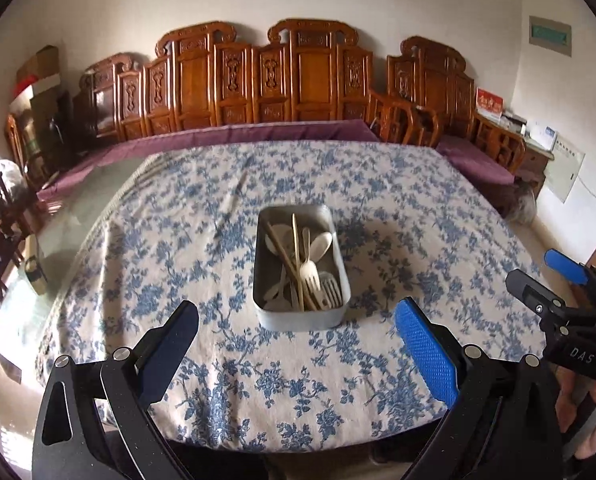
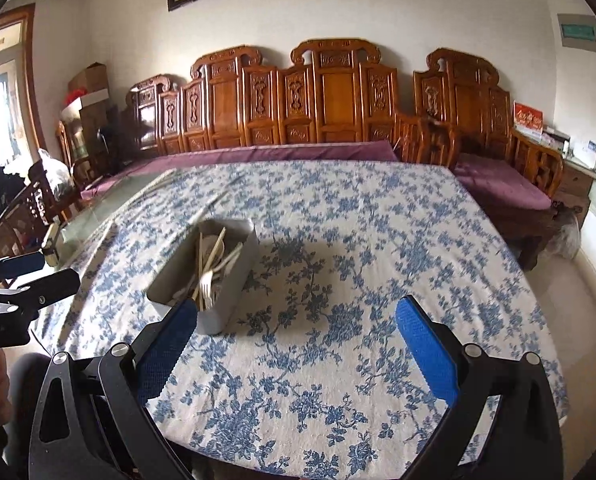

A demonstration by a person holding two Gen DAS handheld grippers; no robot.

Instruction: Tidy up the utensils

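The one marking I can read is "DAS", in pale letters on the black body of the right hand-held gripper (image 1: 545, 276), seen from the left wrist view. The red card (image 1: 489, 105) by the wall carries gold characters too blurred to read, and the green wall plaque (image 1: 549, 35) is likewise illegible.

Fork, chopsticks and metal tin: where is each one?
Fork (image 1: 309, 271): left wrist view, on its cream head, above the tines.
Chopsticks (image 1: 282, 251): left wrist view, mid-shaft of the tan sticks.
Tin (image 1: 298, 317): left wrist view, on its near outer wall.
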